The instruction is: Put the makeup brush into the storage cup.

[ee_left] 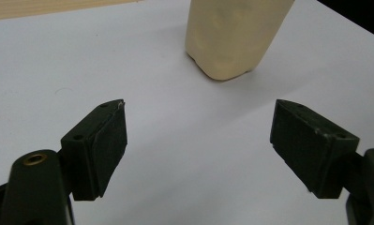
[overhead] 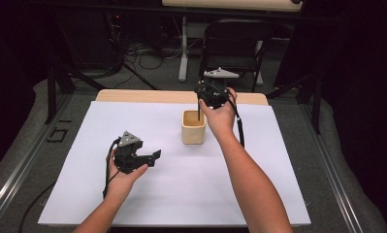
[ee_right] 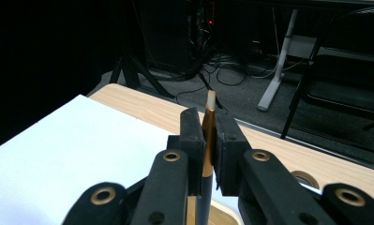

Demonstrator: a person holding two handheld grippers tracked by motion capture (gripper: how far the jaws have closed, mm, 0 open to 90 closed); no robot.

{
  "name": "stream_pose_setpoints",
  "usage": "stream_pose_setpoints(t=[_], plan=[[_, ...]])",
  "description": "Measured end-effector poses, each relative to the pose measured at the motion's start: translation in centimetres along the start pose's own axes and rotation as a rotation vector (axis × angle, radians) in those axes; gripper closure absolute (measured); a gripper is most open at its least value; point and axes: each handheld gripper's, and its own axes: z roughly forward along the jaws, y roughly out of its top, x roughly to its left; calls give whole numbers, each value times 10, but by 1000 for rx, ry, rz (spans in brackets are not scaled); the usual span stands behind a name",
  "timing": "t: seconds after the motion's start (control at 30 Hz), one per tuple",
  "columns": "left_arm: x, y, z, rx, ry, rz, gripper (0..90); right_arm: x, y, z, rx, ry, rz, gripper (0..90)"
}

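Note:
A cream square cup stands upright on the white sheet, a little right of centre. My right gripper hangs just over its far rim, shut on a dark pencil that points down into the cup. In the right gripper view the jaws pinch the pencil, whose gold band and white eraser end stick up past them; the cup's rim shows below. My left gripper rests low over the sheet at the left, open and holding nothing. Its jaws face the cup.
The white sheet covers most of a wooden table. Behind the table stand a black folding chair with a grey plate on its seat, stand legs and floor cables. A hole in the wood lies near the cup.

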Motion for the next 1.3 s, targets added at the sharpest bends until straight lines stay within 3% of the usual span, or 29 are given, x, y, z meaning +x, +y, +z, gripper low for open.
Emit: stream_pose_setpoints(t=[1.3], plan=[[1, 0, -1, -2, 1, -6, 194, 2, -43, 21, 64, -3, -6, 837]])
